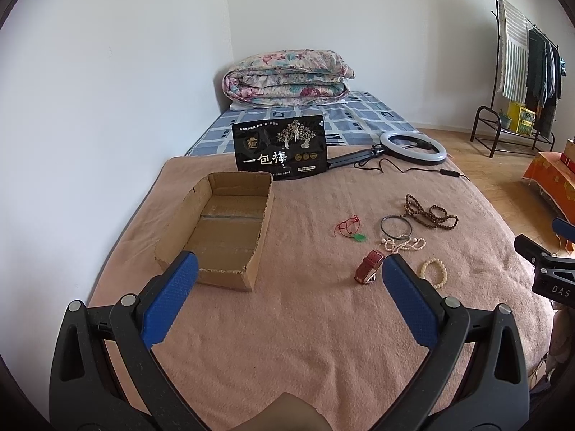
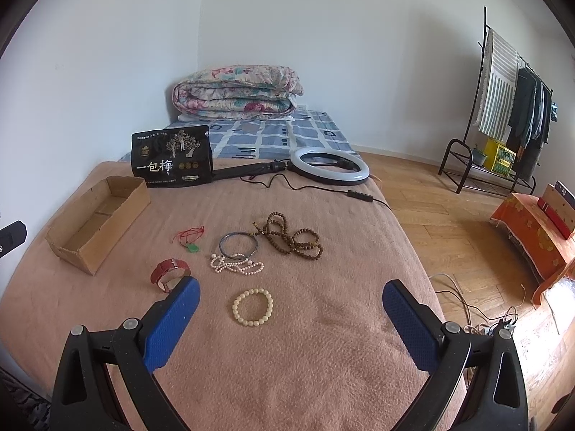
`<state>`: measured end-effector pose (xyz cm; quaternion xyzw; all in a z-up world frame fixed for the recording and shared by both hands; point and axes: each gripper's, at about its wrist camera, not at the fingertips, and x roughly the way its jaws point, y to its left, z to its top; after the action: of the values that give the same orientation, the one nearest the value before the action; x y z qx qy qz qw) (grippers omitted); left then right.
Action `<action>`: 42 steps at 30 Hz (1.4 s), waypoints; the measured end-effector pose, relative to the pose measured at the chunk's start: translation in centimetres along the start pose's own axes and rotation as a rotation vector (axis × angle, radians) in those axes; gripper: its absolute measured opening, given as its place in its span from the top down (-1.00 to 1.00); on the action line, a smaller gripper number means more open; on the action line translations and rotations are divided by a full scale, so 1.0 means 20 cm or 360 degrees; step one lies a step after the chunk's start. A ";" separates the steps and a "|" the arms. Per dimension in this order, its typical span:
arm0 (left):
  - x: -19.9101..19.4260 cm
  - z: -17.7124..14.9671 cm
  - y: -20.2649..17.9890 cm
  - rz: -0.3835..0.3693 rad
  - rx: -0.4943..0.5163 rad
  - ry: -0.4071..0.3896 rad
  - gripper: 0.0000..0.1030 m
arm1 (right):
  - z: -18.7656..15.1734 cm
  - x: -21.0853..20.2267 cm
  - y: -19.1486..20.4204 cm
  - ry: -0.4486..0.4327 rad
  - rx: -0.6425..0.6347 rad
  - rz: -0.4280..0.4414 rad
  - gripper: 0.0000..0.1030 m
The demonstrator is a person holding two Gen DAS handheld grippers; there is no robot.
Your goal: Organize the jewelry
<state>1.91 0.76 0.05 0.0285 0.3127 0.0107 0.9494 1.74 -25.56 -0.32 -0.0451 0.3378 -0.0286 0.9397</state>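
Jewelry lies on a pink blanket: a cream bead bracelet [image 2: 252,306] [image 1: 434,272], a red-strap watch [image 2: 169,273] [image 1: 368,266], a pearl necklace [image 2: 235,265] [image 1: 402,244], a dark bangle [image 2: 238,245] [image 1: 395,227], brown prayer beads [image 2: 291,236] [image 1: 429,212] and a red cord with a green pendant [image 2: 190,239] [image 1: 350,229]. An empty cardboard box [image 1: 219,228] [image 2: 97,221] sits to the left. My left gripper [image 1: 289,273] hovers open between box and watch. My right gripper [image 2: 290,296] is open, just behind the cream bracelet.
A black snack pouch [image 1: 280,149] stands behind the box, beside a ring light [image 1: 413,147] with a trailing cable. A folded floral quilt [image 1: 287,77] lies at the bed's far end. A clothes rack [image 2: 503,107] and an orange-covered stand [image 2: 535,237] are on the wooden floor at right.
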 end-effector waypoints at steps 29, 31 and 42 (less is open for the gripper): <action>0.14 0.06 -0.06 -0.0077 0.0099 0.0016 -1.00 | 0.04 0.09 -0.10 0.0051 0.0054 -0.0102 -0.99; 0.15 0.06 -0.06 -0.0083 0.0100 0.0024 -1.00 | 0.05 0.10 -0.11 0.0065 0.0068 -0.0073 -0.97; 0.29 0.08 -0.06 -0.0221 0.0069 0.0109 -0.98 | 0.11 0.23 -0.13 0.0096 0.0070 -0.0037 -0.94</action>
<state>7.43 -0.30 -2.14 0.0270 0.3464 -0.0609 0.9357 6.66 -28.29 -1.36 -0.0276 0.3646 -0.0484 0.9295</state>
